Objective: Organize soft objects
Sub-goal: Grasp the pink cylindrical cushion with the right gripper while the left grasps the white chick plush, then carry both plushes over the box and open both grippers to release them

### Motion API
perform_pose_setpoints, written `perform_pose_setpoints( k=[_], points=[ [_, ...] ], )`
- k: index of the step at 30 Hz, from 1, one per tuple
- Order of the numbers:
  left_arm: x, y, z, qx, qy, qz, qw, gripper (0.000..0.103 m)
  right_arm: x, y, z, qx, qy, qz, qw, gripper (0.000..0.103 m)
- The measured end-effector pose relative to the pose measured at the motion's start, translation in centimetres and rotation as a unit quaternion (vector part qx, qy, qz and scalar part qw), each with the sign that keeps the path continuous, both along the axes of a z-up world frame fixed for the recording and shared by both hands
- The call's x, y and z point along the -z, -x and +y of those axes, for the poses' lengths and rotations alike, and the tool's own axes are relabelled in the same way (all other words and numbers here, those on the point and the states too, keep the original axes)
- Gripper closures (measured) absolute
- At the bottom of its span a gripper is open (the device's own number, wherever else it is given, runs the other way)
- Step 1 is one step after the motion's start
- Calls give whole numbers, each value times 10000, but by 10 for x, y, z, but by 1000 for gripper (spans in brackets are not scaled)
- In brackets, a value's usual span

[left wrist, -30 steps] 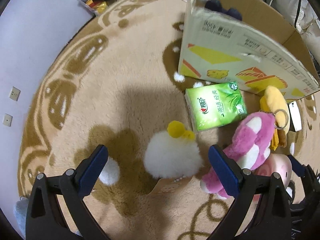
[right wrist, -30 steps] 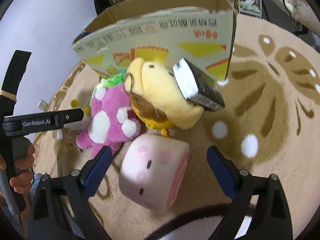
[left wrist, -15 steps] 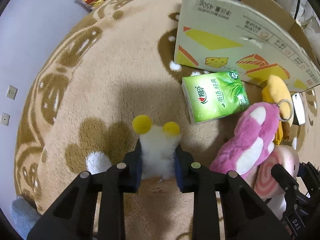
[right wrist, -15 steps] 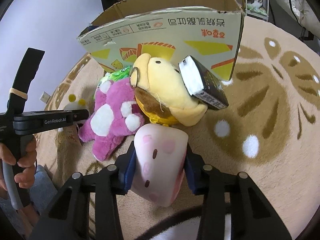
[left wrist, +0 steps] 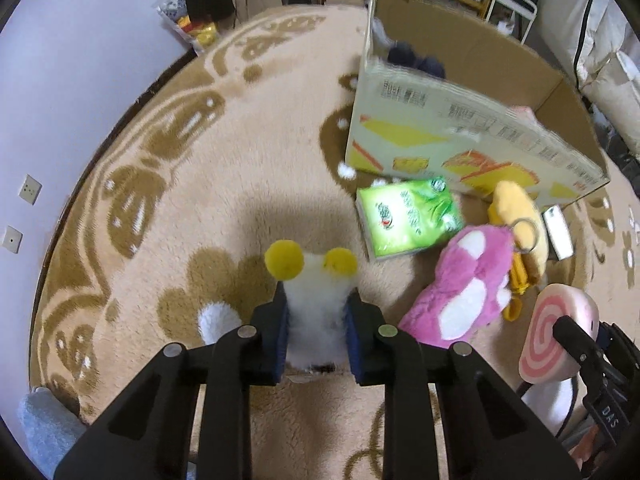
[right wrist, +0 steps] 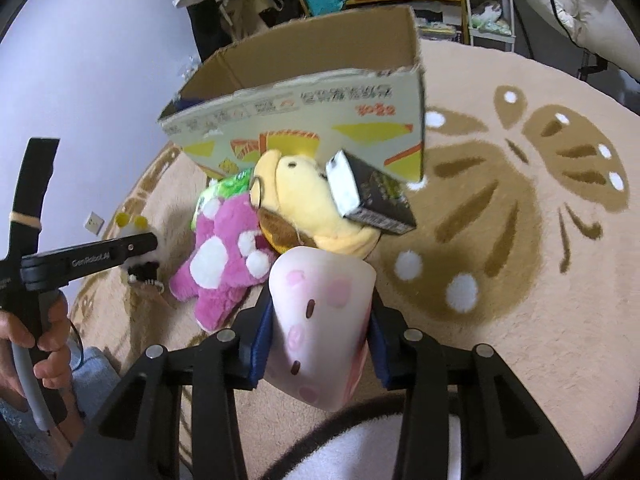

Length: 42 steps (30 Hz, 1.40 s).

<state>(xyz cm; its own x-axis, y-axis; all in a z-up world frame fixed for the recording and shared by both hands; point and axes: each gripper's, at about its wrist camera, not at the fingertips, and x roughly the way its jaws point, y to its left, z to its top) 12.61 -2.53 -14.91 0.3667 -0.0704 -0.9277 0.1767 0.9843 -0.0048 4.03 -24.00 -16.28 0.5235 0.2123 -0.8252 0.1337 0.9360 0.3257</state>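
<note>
My left gripper is shut on a white fluffy plush with two yellow pompoms, lifted off the rug. My right gripper is shut on a pale pink roll-shaped plush, whose spiral end shows in the left wrist view. A magenta plush with white spots and a yellow plush lie on the rug in front of an open cardboard box. A dark plush lies inside the box.
A green tissue pack and a small dark carton lie by the box. The beige patterned rug reaches a lavender wall on the left. A hand holds the left gripper's handle. Shelves and bags stand behind the box.
Both grippers went from wide open to shut, the left on the white pompom plush, the right on the pink roll plush. Both then rose, lifting the toys off the rug.
</note>
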Motion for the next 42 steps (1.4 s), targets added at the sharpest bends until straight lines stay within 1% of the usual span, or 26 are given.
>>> perform_pose_setpoints(
  k=[6, 11, 17, 21, 25, 26, 27, 28, 30, 33, 37, 40, 42],
  points=[
    [-34, 4, 0, -61, 178, -462, 9988, 80, -10, 1, -3, 82, 23, -245, 9997, 60],
    [-55, -1, 0, -78, 279, -825, 9962, 80, -27, 2, -4, 92, 117, -557, 9983, 60],
    [-79, -5, -6, -22, 409, -1203, 9919, 81, -46, -2, -12, 195, 101, -843, 9962, 60],
    [-98, -12, -13, 132, 511, -1484, 9875, 82, -59, -11, -17, 212, 190, -1002, 9946, 60],
    [-126, -21, -29, 435, 457, -1872, 9803, 84, -71, -24, -21, 171, 277, -1121, 9932, 60],
    [-131, -23, -32, 505, 431, -1950, 9786, 90, -74, -27, -21, 156, 299, -1152, 9928, 60],
    [-136, -25, -37, 586, 383, -2021, 9769, 93, -76, -29, -22, 138, 320, -1184, 9924, 60],
    [-141, -28, -41, 661, 312, -2071, 9756, 93, -79, -33, -22, 119, 339, -1214, 9920, 60],
    [-141, -32, -42, 625, 306, -2074, 9758, 93, -79, -37, -24, 107, 339, -1235, 9917, 60],
    [-124, -46, -38, 472, 417, -1749, 9826, 92, -74, -44, -26, 99, 300, -1189, 9924, 60],
    [-86, -59, -33, 346, 272, -1302, 9905, 86, -68, -49, -28, 56, 255, -1163, 9929, 60],
    [-63, -66, -27, 251, 302, -998, 9942, 84, -66, -49, -29, 82, 179, -1213, 9924, 60],
    [-47, -70, -26, 221, 254, -797, 9963, 79, -66, -49, -31, 87, 135, -1250, 9920, 60]
  ],
)
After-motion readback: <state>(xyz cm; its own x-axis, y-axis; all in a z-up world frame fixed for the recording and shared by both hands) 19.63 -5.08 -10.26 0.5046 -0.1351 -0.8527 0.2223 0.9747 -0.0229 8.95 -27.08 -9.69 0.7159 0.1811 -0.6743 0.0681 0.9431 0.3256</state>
